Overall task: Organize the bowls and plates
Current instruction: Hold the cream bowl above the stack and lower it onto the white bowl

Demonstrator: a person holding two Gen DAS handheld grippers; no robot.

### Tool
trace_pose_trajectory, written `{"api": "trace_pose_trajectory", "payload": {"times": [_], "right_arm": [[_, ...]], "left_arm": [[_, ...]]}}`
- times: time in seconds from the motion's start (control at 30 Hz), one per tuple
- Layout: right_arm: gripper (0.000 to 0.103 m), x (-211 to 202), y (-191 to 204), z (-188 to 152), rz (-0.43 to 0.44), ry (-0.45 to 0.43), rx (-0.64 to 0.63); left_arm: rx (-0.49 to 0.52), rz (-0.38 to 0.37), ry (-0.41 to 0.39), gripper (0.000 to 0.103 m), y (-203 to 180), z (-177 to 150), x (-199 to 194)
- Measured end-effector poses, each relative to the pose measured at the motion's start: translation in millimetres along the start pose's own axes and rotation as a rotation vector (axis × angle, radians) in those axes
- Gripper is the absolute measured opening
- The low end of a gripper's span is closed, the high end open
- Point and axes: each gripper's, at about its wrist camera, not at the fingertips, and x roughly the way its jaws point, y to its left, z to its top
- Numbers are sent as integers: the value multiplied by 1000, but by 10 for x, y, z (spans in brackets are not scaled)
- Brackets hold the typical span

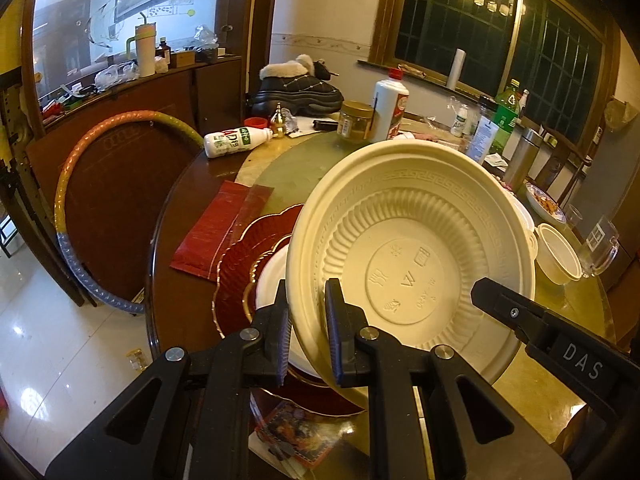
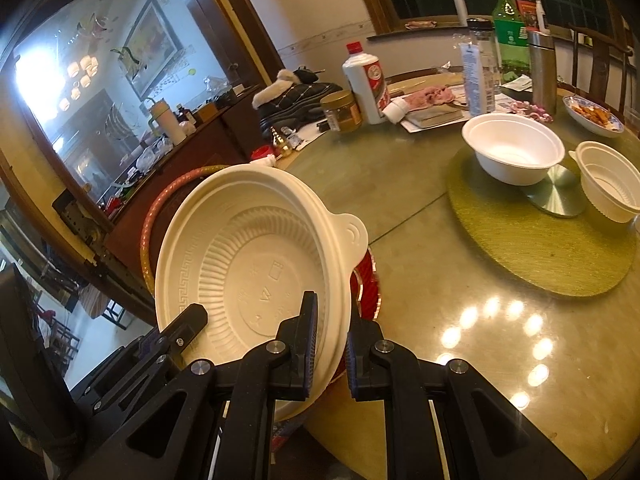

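Both jaws clamped on bowl (image 1: pixel 416 248) rim

right claw arm (image 1: pixel 580 364): "DAS" | cream bowl (image 1: pixel 412 248) base: embossed "W" | lying white bottle (image 1: pixel 236 140): "AD"

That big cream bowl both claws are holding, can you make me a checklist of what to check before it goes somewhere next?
1. Left claw gripping the cream bowl rim: ok, one finger on each side of the rim.
2. Right claw gripping the rim on its side: ok, shut on the edge near the tab handle.
3. Bowl level: not ok, it is tilted up so its inside faces the cameras.
4. Bowl empty, nothing to spill: ok.
5. Free space on the green mat: ok, bare area in front of the two white bowls.
6. Bowl clear of the red plate and white dish below it: cannot tell.
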Motion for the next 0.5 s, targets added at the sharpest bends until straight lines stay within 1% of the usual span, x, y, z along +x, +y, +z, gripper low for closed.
{"api": "trace_pose_trajectory", "payload": {"times": [0.5], "right_arm": [[12,243,111,86,32,70,1]], "left_arm": [[-13,32,14,14,165,62,84]]}}
